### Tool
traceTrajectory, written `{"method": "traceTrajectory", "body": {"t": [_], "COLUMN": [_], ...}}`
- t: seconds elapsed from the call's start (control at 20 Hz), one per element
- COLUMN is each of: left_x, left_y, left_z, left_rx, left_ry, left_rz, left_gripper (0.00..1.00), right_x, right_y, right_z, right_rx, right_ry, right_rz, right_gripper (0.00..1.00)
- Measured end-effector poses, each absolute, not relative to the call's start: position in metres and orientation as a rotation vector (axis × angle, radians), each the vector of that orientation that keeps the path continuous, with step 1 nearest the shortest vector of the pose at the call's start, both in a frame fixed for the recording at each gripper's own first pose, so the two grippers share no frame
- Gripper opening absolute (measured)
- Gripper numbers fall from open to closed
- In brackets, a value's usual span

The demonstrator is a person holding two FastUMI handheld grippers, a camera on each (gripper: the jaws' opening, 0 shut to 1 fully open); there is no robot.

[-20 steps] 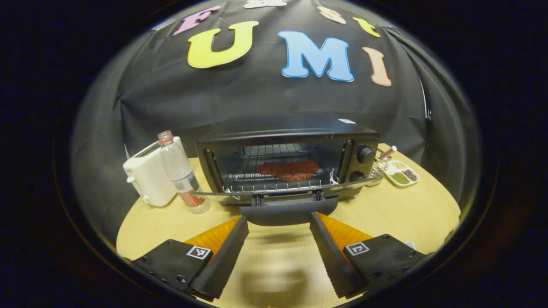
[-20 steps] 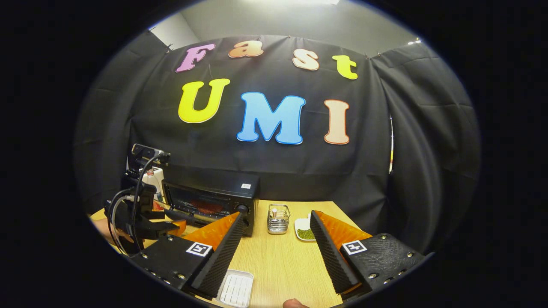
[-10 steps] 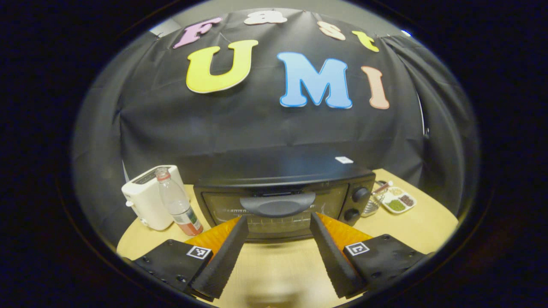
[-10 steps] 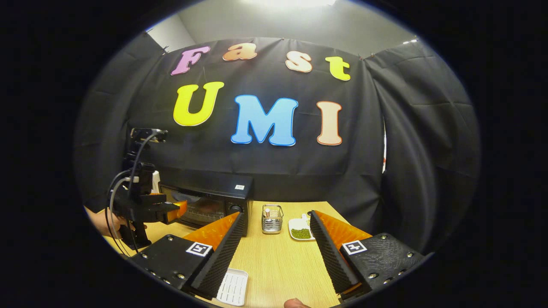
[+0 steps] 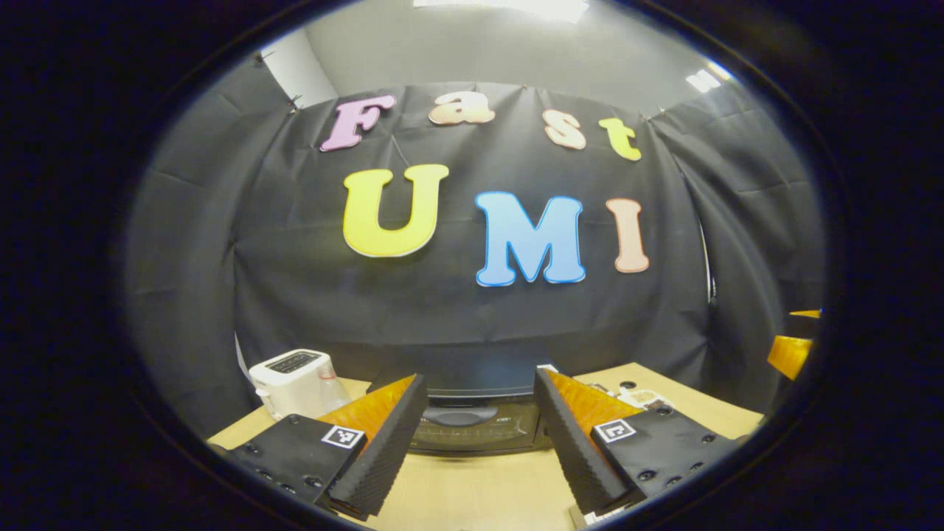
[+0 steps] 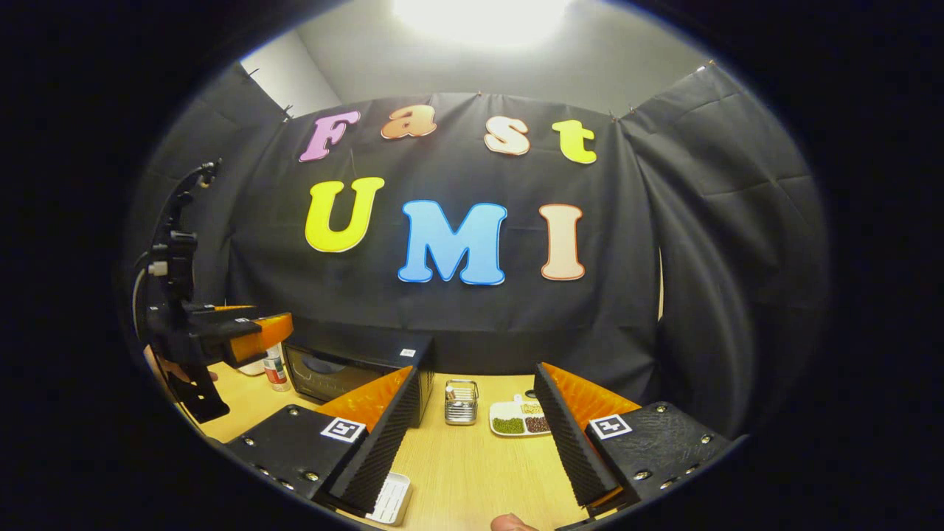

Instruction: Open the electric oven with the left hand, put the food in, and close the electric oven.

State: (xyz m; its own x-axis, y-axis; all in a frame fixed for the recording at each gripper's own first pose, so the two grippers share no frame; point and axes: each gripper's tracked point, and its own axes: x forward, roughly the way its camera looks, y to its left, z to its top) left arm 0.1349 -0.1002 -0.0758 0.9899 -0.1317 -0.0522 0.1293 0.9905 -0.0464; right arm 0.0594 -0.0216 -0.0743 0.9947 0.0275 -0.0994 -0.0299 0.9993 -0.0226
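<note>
Oven (image 5: 472,424) door looks closed, handle up against the front; it sits mid-desk (image 6: 479,472) against the back wall, between toaster (image 5: 295,380) and cutlery basket (image 6: 461,402). Food can't be made out through the glass. Judging by that, the task is done or nearly. Long axis runs side to side, door facing the person. Left claw (image 5: 479,442) wide open, empty, off the handle. Right claw (image 6: 476,450) wide open, empty.

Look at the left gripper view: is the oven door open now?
No, the oven door stands upright and shut, with its handle flat against the front.
</note>
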Motion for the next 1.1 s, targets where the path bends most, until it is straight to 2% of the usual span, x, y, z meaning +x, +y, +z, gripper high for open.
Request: {"method": "traceTrajectory", "body": {"t": [0.05, 0.45, 0.5, 0.65, 0.7, 1.1], "left_x": [0.121, 0.029, 0.02, -0.002, -0.01, -0.042], "left_y": [-0.098, -0.06, -0.055, -0.039, -0.034, -0.005], "left_z": [-0.068, -0.015, -0.011, -0.005, -0.003, -0.008], "left_rx": [-0.046, -0.006, 0.002, -0.015, -0.019, -0.019], "left_ry": [0.046, -0.029, -0.033, -0.038, -0.041, -0.032], "left_rz": [-0.116, -0.024, -0.02, -0.023, -0.023, -0.033], "left_gripper": [0.97, 0.97, 0.94, 0.95, 1.0, 1.0], "right_x": [0.059, 0.041, 0.036, 0.025, 0.02, -0.014], "right_y": [-0.027, -0.037, -0.035, -0.021, -0.015, 0.018], "right_z": [-0.073, -0.05, -0.046, -0.032, -0.025, -0.001], "right_rx": [-0.026, 0.02, 0.025, 0.025, 0.022, -0.012], "right_ry": [0.093, 0.047, 0.043, 0.021, 0.011, -0.049], "right_rz": [0.035, 0.043, 0.044, 0.049, 0.048, 0.016], "right_gripper": [0.95, 0.95, 0.95, 0.95, 0.95, 0.95]}}
